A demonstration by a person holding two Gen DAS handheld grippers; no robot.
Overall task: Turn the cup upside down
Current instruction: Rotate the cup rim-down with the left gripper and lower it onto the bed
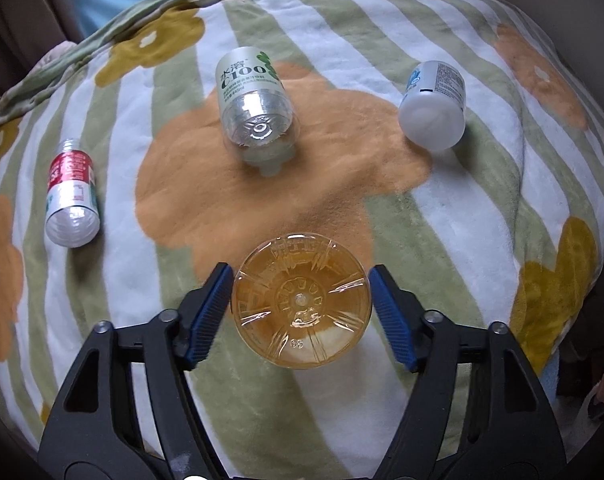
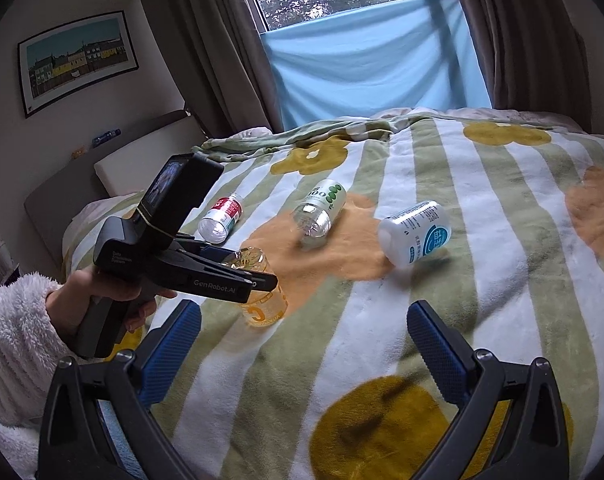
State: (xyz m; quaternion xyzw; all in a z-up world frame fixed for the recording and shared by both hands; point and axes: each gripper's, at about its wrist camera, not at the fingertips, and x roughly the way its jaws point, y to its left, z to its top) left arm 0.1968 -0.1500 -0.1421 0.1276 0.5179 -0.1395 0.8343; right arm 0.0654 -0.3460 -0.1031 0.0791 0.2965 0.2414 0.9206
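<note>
A clear amber plastic cup (image 1: 301,300) stands upside down on the striped blanket (image 1: 482,208), its ribbed base facing my left wrist camera. My left gripper (image 1: 301,310) is open; its blue pads (image 1: 207,312) sit on either side of the cup with small gaps. In the right wrist view the cup (image 2: 263,292) stands base up beneath the left gripper (image 2: 257,280), held by a hand in a fluffy white sleeve. My right gripper (image 2: 306,344) is open and empty, nearer the front of the bed.
Three containers stand upside down or tilted on the blanket: a red-labelled bottle (image 1: 71,196), a clear C100 bottle (image 1: 255,110) and a white jar (image 1: 434,106). A headboard (image 2: 113,172), curtains and a window with blue cloth (image 2: 366,64) lie behind the bed.
</note>
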